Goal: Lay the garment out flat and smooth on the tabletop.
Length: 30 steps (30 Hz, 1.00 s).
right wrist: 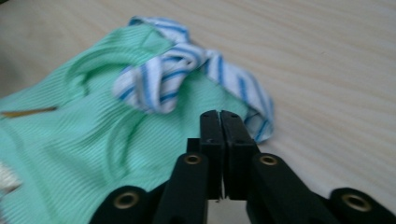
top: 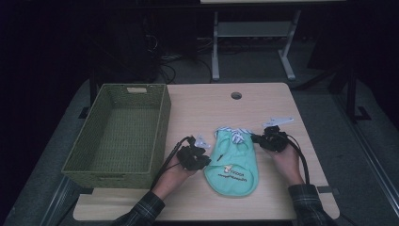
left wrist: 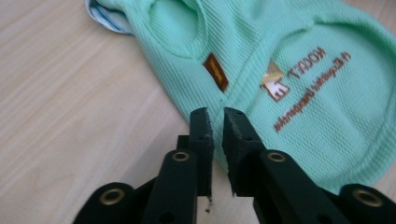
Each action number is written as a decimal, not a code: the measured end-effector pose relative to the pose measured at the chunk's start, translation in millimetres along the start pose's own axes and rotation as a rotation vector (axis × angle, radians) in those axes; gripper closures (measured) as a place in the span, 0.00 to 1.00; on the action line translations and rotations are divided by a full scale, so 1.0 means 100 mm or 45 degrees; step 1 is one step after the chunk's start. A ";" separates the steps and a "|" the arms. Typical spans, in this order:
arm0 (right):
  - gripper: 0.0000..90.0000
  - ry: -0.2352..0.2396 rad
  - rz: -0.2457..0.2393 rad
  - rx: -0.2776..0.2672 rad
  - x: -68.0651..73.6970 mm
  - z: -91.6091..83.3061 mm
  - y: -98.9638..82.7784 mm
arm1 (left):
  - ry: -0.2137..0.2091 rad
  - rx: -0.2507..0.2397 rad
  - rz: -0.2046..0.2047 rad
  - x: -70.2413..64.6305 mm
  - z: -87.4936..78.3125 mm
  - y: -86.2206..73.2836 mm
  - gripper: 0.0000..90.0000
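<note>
1. Stretching across most of the high view, the wooden surface [top: 197,113] carried everything, with a round hole near its far edge.
2. A green woven basket [top: 162,127] stood empty on the left part of the surface, well apart from the garment.
3. The small mint-green garment [top: 233,165] lay flat near the front edge, between the two hands, its blue-striped collar [top: 234,134] bunched at the far end. It looked light, soft and limp, so it would likely sag and fold when lifted; the ribbed hems or the collar seemed the best places to pinch.
4. The left claw [left wrist: 215,114] sat at the garment's edge, jaws nearly together with a narrow gap and no cloth between them.
5. The right claw [right wrist: 219,116] was pressed fully together beside the collar, gripping nothing.
</note>
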State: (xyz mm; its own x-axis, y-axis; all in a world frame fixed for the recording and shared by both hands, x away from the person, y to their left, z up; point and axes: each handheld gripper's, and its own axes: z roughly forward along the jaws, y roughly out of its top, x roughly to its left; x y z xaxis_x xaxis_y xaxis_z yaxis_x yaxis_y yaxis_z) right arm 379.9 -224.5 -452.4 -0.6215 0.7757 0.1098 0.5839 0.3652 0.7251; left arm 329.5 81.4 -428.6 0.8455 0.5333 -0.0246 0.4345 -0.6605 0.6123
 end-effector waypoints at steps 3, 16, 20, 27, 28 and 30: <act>1.00 0.032 -0.015 0.010 0.07 -0.07 -0.04 | 0.000 -0.007 -0.013 0.04 0.04 0.05 0.99; 1.00 0.115 -0.100 0.065 0.41 -0.21 -0.27 | -0.005 0.022 0.021 0.05 0.36 0.13 0.99; 1.00 0.104 -0.127 0.136 0.49 -0.14 -0.34 | 0.006 0.045 0.036 0.03 0.40 0.10 0.99; 1.00 0.072 -0.145 0.156 0.50 -0.13 -0.37 | -0.005 0.070 0.077 -0.05 0.39 0.09 0.99; 1.00 0.069 -0.147 0.156 0.50 -0.13 -0.37 | -0.009 0.073 0.080 -0.07 0.39 0.08 0.99; 1.00 0.067 -0.150 0.155 0.50 -0.13 -0.37 | -0.014 0.069 0.081 -0.10 0.38 0.07 0.99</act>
State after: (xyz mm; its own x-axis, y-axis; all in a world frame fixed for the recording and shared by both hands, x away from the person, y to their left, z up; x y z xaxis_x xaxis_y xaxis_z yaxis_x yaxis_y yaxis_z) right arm 320.5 -206.5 -464.7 -0.7138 0.6972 0.0668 0.5627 0.5141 0.6474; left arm 335.8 51.4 -454.3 0.8751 0.4839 0.0037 0.3960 -0.7206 0.5692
